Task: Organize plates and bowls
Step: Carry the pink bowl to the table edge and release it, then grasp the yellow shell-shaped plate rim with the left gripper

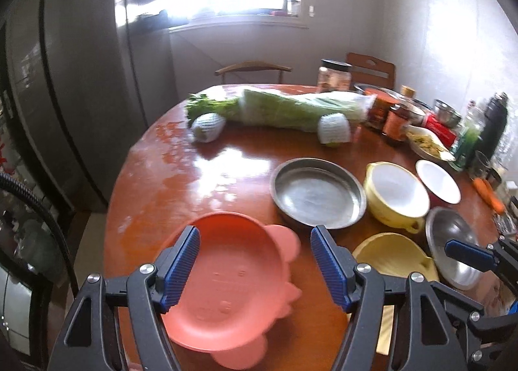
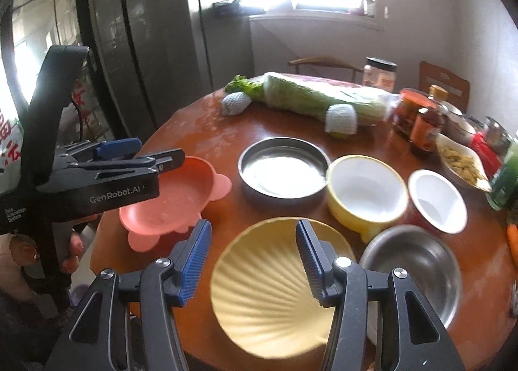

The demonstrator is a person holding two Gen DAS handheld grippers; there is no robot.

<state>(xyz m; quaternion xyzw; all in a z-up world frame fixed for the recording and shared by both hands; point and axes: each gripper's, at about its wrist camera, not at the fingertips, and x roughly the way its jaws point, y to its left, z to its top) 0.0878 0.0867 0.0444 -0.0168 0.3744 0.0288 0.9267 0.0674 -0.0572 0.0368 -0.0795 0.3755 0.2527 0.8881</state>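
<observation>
A pink plate with ear-shaped tabs [image 1: 226, 277] lies near the table's front left edge; my left gripper [image 1: 254, 235] hangs open above it, empty. It also shows in the right wrist view [image 2: 171, 199] under the left gripper [image 2: 155, 154]. A yellow shell-shaped plate [image 2: 265, 286] lies under my open, empty right gripper [image 2: 254, 228]. Behind stand a round steel pan [image 2: 283, 170], a yellow bowl with white inside [image 2: 365, 196], a small white bowl [image 2: 437, 201] and a steel bowl [image 2: 411, 270].
A wrapped cabbage [image 2: 320, 95] and two netted fruits [image 2: 341, 118] lie across the back of the round wooden table [image 2: 207, 131]. Jars, bottles and a dish of food [image 2: 463, 163] crowd the right side. A carrot [image 1: 489, 196] lies at the far right. Chairs stand behind.
</observation>
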